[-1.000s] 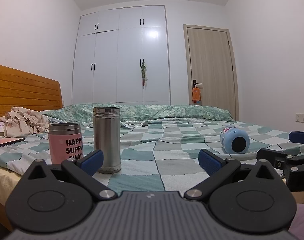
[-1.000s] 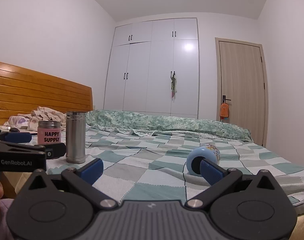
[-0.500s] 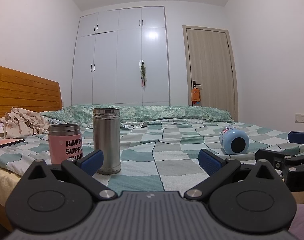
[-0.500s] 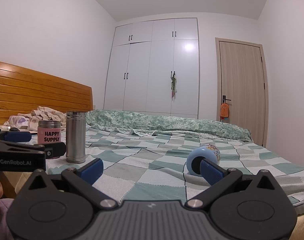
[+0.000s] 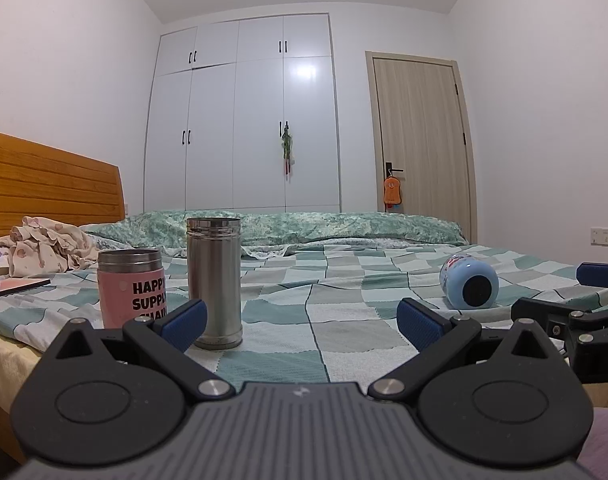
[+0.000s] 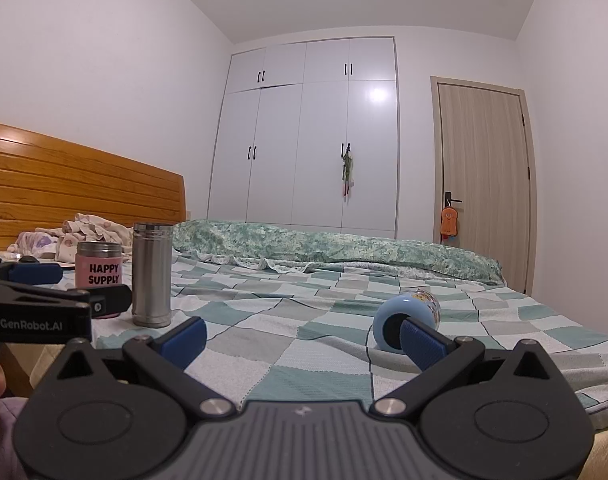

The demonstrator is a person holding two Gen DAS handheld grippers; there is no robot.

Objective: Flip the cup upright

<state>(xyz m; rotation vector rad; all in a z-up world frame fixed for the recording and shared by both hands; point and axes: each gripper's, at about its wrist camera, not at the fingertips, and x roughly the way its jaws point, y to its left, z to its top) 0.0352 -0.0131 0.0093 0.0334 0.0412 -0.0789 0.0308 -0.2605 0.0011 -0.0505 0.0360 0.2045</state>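
Observation:
A light blue cup (image 5: pixel 469 285) lies on its side on the checked bedspread, its dark base facing me; it also shows in the right wrist view (image 6: pixel 405 318). My right gripper (image 6: pixel 302 340) is open and empty, just short of the cup, with its right fingertip in front of the cup's base. My left gripper (image 5: pixel 302 322) is open and empty, near the bed's front edge, with the cup far to its right. A steel cup (image 5: pixel 214 282) and a pink cup (image 5: pixel 131 286) reading "HAPPY SUPPLY" stand upright to the left.
The checked bedspread (image 5: pixel 343 312) covers the bed. A folded green quilt (image 6: pixel 335 246) lies along the far side. Crumpled clothes (image 5: pixel 50 248) and a wooden headboard (image 5: pixel 44 188) are at the left. A wardrobe and door stand behind.
The left wrist view has tilted slightly upward. The right gripper and the cups have not visibly moved.

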